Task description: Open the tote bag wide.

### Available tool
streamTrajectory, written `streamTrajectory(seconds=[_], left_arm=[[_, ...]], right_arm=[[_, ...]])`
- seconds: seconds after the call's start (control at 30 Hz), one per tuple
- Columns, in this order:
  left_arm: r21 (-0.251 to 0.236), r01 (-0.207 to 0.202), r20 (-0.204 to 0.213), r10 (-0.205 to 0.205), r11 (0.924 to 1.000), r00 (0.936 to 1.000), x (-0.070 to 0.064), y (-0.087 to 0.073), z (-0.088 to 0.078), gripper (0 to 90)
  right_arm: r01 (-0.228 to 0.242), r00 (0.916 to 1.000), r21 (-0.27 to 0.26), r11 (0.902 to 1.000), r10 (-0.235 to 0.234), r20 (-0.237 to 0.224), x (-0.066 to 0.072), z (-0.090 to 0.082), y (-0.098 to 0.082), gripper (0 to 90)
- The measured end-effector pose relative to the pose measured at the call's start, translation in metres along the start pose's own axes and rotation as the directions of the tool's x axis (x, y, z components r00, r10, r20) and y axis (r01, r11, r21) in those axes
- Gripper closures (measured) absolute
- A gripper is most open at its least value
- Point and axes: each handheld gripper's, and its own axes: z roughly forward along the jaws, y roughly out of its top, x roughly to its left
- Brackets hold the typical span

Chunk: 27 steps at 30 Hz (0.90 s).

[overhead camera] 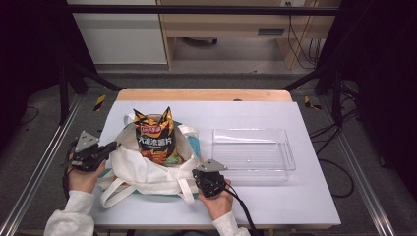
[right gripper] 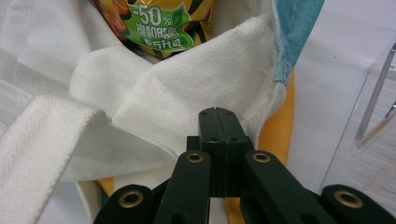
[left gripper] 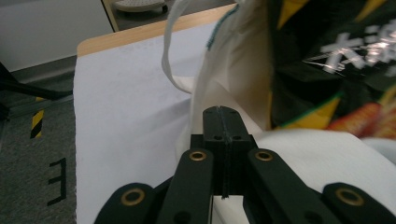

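Note:
A white cloth tote bag (overhead camera: 133, 169) lies on the white table, its mouth facing the far side. A black and orange chip bag (overhead camera: 156, 140) stands half inside it. My left gripper (overhead camera: 114, 145) is at the tote's left edge, jaws shut, with its tip against the cloth. In the left gripper view the shut left gripper (left gripper: 223, 111) meets the tote (left gripper: 224, 70) beside the chip bag (left gripper: 336, 65). My right gripper (overhead camera: 200, 173) is at the tote's right front corner, also shut. In the right gripper view the right gripper (right gripper: 217, 112) rests on a fold of the tote (right gripper: 187, 93) below the chip bag (right gripper: 161, 28).
A clear plastic tray (overhead camera: 251, 131) sits right of the tote, close to my right gripper; its wall (right gripper: 373, 102) shows in the right gripper view. Teal and orange cloth (right gripper: 275, 135) lies under the tote. The tote's handles (overhead camera: 118, 191) trail toward the table's near edge.

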Motion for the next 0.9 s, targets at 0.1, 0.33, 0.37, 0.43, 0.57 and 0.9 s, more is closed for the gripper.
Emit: streamTrajectory(seconds=[0.1, 0.33, 0.37, 0.43, 0.57, 0.9], left_arm=[[0.033, -0.011, -0.031, 0.012, 0.9994, 0.9994, 0.003, 0.001, 0.014, 90.0], [0.115, -0.011, -0.060, 0.018, 0.9933, 0.9980, 0.013, -0.019, 0.030, 90.0], [0.115, -0.011, -0.060, 0.018, 0.9933, 0.9980, 0.013, -0.019, 0.030, 90.0], [0.132, -0.025, -0.064, 0.034, 0.9910, 0.9974, 0.011, -0.022, 0.033, 90.0], [0.157, -0.039, -0.053, 0.047, 0.9869, 0.9975, 0.008, -0.029, 0.036, 90.0], [0.144, -0.011, -0.046, 0.018, 0.9895, 0.9988, 0.005, -0.040, 0.039, 90.0]], right_arm=[[0.004, 1.0000, 0.003, 1.0000, -0.004, 0.001, -0.001, 0.000, -0.001, 90.0], [-0.001, 1.0000, 0.004, 1.0000, 0.001, 0.008, -0.003, 0.000, -0.007, 90.0], [-0.001, 1.0000, 0.004, 1.0000, 0.001, 0.008, -0.003, 0.000, -0.007, 90.0], [-0.002, 0.9999, 0.004, 1.0000, 0.001, 0.011, -0.003, -0.001, -0.009, 90.0], [-0.001, 1.0000, -0.003, 1.0000, 0.001, 0.006, -0.005, -0.001, -0.013, 90.0], [-0.004, 1.0000, -0.025, 0.9997, 0.004, 0.002, -0.006, 0.000, -0.020, 90.0]])
